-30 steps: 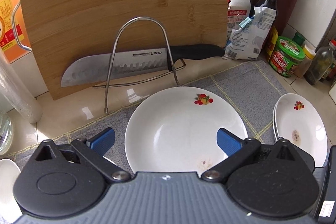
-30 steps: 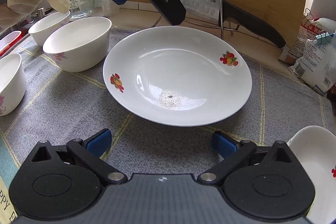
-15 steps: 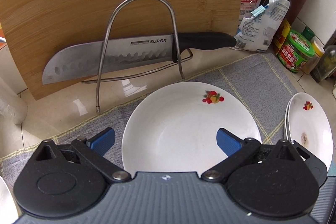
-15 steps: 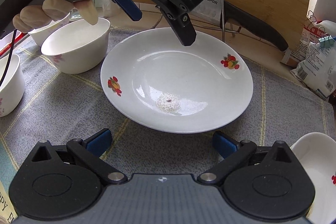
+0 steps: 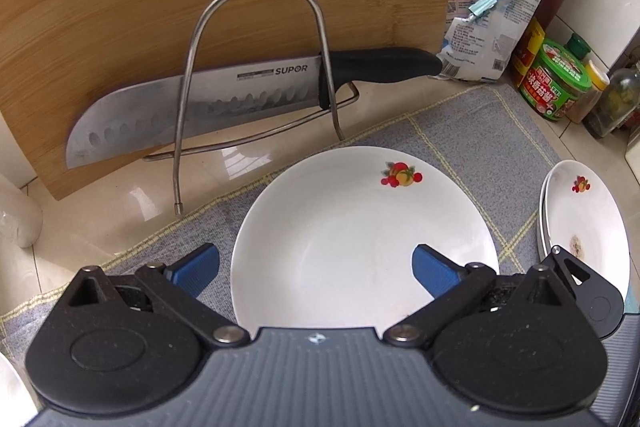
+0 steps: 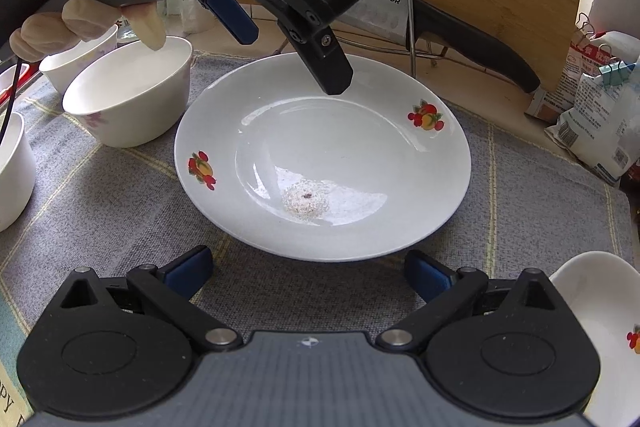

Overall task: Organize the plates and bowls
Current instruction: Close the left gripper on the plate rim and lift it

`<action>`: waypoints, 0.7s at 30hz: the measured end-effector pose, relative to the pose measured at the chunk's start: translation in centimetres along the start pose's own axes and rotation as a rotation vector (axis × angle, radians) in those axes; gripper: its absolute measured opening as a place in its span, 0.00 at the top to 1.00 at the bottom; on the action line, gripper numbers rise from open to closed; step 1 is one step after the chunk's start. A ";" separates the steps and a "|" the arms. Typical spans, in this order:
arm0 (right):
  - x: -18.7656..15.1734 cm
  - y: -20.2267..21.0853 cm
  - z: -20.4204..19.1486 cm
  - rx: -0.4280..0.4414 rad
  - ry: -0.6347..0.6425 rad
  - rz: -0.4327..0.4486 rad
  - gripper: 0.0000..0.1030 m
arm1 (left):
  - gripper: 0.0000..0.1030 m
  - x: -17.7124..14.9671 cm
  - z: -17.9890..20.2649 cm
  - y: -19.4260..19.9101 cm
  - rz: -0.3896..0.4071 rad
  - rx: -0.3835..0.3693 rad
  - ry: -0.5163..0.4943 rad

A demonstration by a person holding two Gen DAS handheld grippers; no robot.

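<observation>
A white plate with fruit decals (image 6: 320, 163) lies on the grey mat (image 6: 100, 219); it also shows in the left wrist view (image 5: 352, 235). My left gripper (image 5: 316, 271) is open and empty, hovering over the plate's near left rim; the right wrist view shows it from outside (image 6: 288, 39). My right gripper (image 6: 308, 275) is open and empty, just short of the plate's near edge. Stacked plates (image 5: 588, 223) lie to the right. White bowls (image 6: 128, 95) stand left of the plate.
A bamboo cutting board (image 5: 200, 7) leans at the back with a knife (image 5: 224, 103) in a wire rack (image 5: 256, 67). Bottles, a green-lidded jar (image 5: 556, 83) and a clipped bag (image 5: 488, 35) crowd the back right corner.
My left gripper has moved right and forward over the plate, so the plate and cutting board look closer. My right gripper has barely moved. Both stay open.
</observation>
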State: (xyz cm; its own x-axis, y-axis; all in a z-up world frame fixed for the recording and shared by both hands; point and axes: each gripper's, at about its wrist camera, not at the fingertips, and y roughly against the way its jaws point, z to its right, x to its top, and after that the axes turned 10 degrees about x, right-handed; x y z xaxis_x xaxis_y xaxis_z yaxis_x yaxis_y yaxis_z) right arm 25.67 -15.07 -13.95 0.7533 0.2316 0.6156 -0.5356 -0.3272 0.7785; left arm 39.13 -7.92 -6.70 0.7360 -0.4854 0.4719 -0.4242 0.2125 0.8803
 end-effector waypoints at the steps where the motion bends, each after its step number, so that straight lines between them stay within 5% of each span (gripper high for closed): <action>1: 0.0 0.0 0.1 -0.002 -0.003 0.001 0.00 | 0.01 0.1 0.0 -0.3 -0.007 -0.001 -0.007; 21: 0.8 -0.3 1.7 0.010 0.010 -0.008 0.00 | 0.07 1.9 -1.1 -4.1 -0.103 -0.086 -0.038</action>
State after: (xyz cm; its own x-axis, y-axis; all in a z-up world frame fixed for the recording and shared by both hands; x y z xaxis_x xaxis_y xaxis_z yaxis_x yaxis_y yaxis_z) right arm 27.08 -16.37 -13.93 0.7536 0.2437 0.6105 -0.5258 -0.3340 0.7823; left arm 42.80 -8.77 -9.36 0.7521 -0.5399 0.3779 -0.2997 0.2306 0.9258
